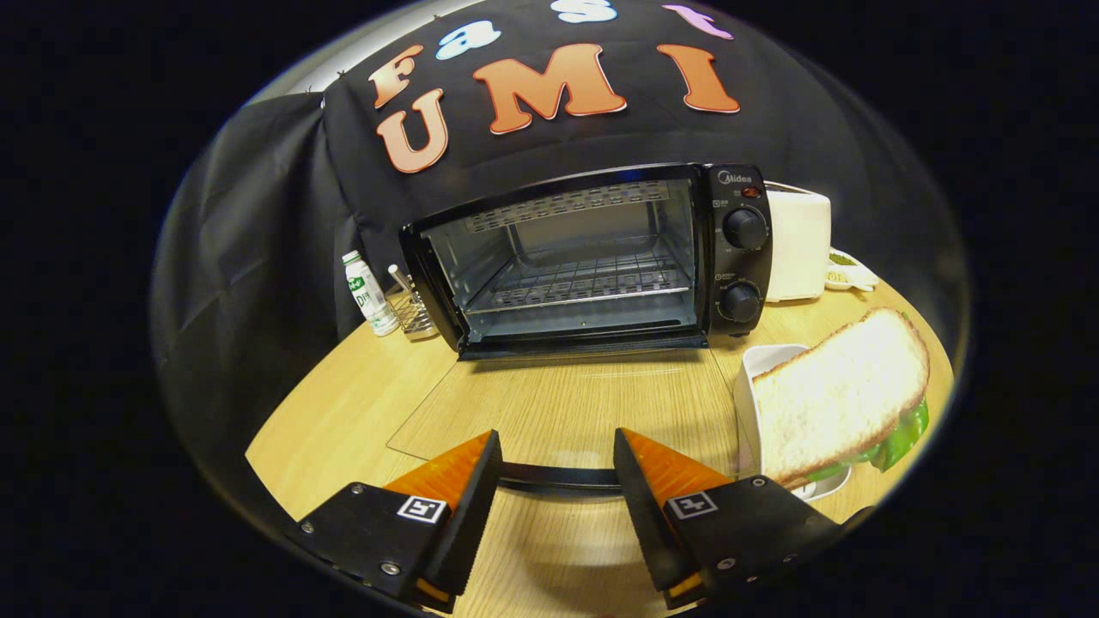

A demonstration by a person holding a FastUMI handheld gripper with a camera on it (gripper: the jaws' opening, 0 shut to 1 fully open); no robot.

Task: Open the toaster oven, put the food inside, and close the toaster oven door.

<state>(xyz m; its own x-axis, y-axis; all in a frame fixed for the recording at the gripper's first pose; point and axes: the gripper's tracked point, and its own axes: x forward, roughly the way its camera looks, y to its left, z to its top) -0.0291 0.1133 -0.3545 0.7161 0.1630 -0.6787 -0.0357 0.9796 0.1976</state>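
Note:
The black toaster oven (592,257) stands at the back of the wooden table with its cavity and wire rack (584,283) exposed. Its glass door (567,403) lies folded down flat toward me. The door's black handle bar (558,477) runs across the gap between my fingers, low down near their bases. My gripper (556,438) is open, with its fingers apart on either side of the handle and neither pressing on it. A sandwich (837,399) of white bread with green lettuce rests on a white dish (764,360), just right of the door and of my right finger.
A white appliance (798,245) stands right of the oven, with a small dish (850,270) beyond it. Left of the oven are a small bottle (367,293) and a wire holder (412,313). Black cloth walls the booth behind.

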